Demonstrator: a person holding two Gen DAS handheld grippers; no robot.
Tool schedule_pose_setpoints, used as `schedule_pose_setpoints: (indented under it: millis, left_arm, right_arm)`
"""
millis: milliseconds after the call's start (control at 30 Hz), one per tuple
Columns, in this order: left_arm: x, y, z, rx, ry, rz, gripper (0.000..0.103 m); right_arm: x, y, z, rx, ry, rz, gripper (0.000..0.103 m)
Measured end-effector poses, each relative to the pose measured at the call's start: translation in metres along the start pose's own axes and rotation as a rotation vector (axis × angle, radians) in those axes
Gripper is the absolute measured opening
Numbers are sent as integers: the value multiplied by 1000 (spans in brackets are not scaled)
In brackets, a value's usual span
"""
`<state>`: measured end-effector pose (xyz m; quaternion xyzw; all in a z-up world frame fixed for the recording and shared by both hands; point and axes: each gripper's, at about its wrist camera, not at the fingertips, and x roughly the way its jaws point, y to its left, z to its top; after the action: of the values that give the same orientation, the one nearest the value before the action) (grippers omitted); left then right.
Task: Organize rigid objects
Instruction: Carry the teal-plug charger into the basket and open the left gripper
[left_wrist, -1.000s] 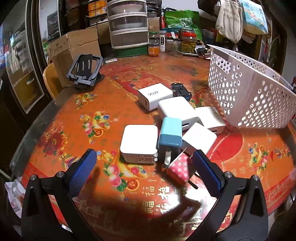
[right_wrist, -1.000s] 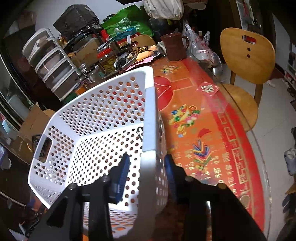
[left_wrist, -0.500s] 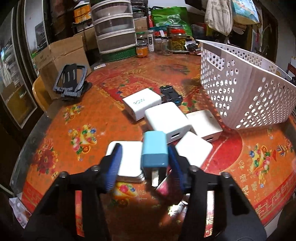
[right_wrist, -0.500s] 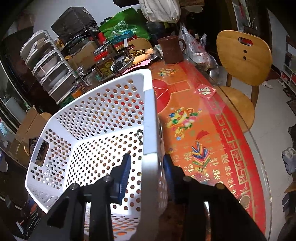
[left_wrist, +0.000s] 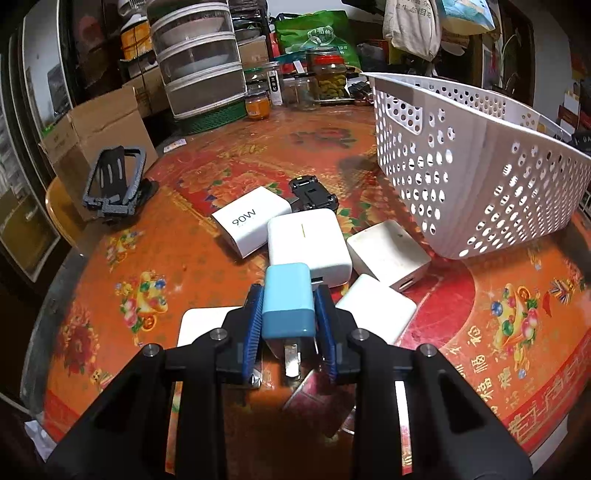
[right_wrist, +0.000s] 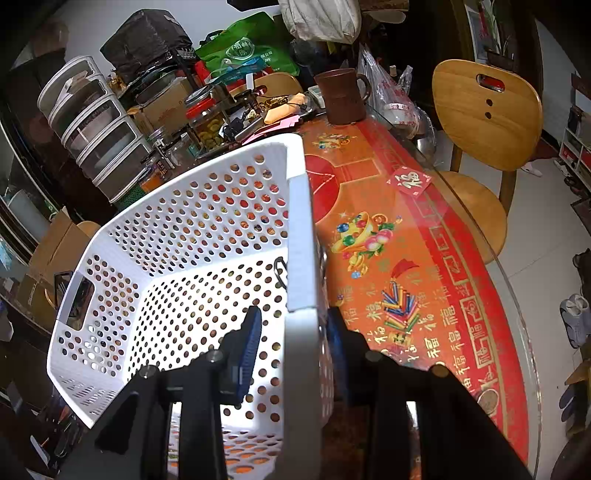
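Two grippers were busy: the left gripper (left_wrist: 288, 319) had its jaws clamped on the blue charger (left_wrist: 289, 301), prongs pointing back at the camera, just above the white chargers (left_wrist: 308, 242) on the table (left_wrist: 184, 258). Right gripper (right_wrist: 295, 332) was pinched on the basket (right_wrist: 184, 229) wall, tilting it.

The round tabletop (left_wrist: 461, 295), covered in a red-and-orange cloth printed with fruit and gold characters, carries a cluster of white rectangular plastic chargers just ahead of the left claw (left_wrist: 288, 325): one marked 90W (left_wrist: 251, 219), a square one (left_wrist: 308, 245) touching it, and a cream one (left_wrist: 388, 253) to the right. A small black toy car (left_wrist: 313, 192) lies beyond them. Far left ahead sits a black folding phone stand (left_wrist: 114, 181). A white perforated plastic basket (left_wrist: 461, 177) rests tilted to the right.
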<state>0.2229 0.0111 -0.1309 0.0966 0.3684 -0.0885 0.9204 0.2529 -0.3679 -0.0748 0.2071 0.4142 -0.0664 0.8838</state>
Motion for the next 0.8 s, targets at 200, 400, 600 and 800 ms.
schedule_pose_setpoints:
  millis: [200,400,600,800]
  left_arm:
    - [-13,6,9,12,-34,-1,25]
    - [-39,14,34,35,-91,78,25]
    - [-55,11,85,118,-131,214,25]
    - [-61,-16,130,206,-172,230,25]
  right_arm:
    - [1,0,0,-1,5,-2,35]
    - [1,0,1,0,8,-2,35]
    - [2,1,0,-6,12,-5,35]
    - [2,1,1,-10,19,-6,35]
